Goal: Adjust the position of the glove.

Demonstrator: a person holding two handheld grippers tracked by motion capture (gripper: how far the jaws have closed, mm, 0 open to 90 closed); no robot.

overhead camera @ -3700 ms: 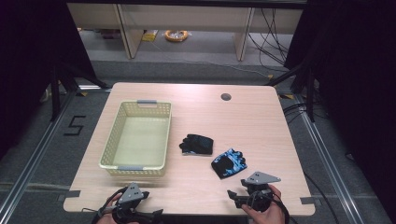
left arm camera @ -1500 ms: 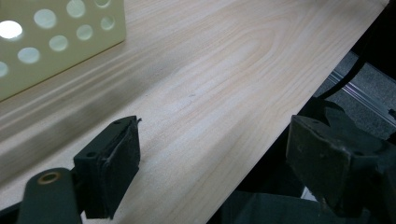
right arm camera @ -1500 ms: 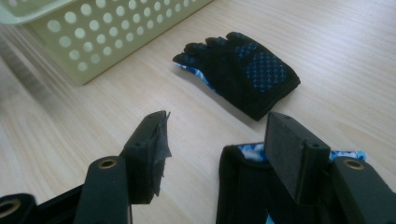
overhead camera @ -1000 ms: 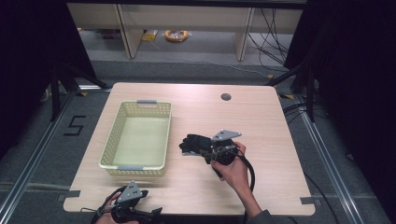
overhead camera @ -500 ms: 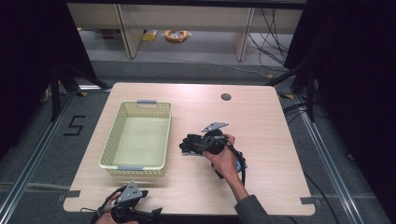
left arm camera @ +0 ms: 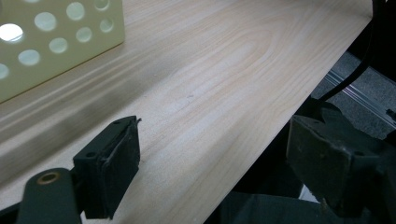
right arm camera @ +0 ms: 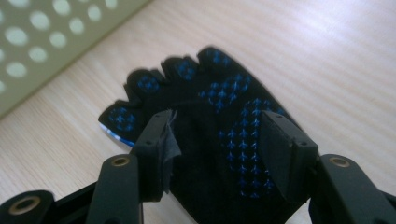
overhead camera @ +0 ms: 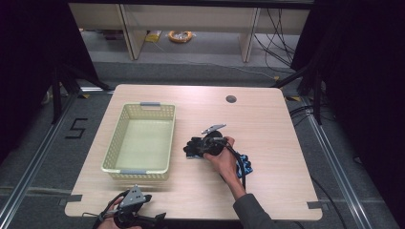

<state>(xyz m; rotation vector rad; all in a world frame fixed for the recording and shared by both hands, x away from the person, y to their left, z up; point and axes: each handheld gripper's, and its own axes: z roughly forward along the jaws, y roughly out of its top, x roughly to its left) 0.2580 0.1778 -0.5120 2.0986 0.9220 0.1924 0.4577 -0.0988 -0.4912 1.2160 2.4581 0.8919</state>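
A black glove [overhead camera: 189,147] lies flat on the wooden table [overhead camera: 272,124], just right of a pale yellow basket [overhead camera: 111,143]. In the right gripper view the black glove [right arm camera: 210,79] shows blue dots on its palm. My right gripper [overhead camera: 203,147] [right arm camera: 217,123] is lowered over it, jaws astride the palm; they have just been opening a little and the pads do not press on the glove. A blue glove [overhead camera: 245,165] lies under the right forearm. My left gripper [overhead camera: 153,218] [left arm camera: 219,135] rests open at the table's front edge, holding nothing.
The basket [left arm camera: 56,37] [right arm camera: 46,42] has perforated walls and grey handles, with nothing inside it. A round cable hole [overhead camera: 231,99] sits at the table's far side. Shelving and cables stand beyond the table on the floor.
My right gripper has moved left and down from beside the blue glove onto the black glove. The left gripper has stayed put.
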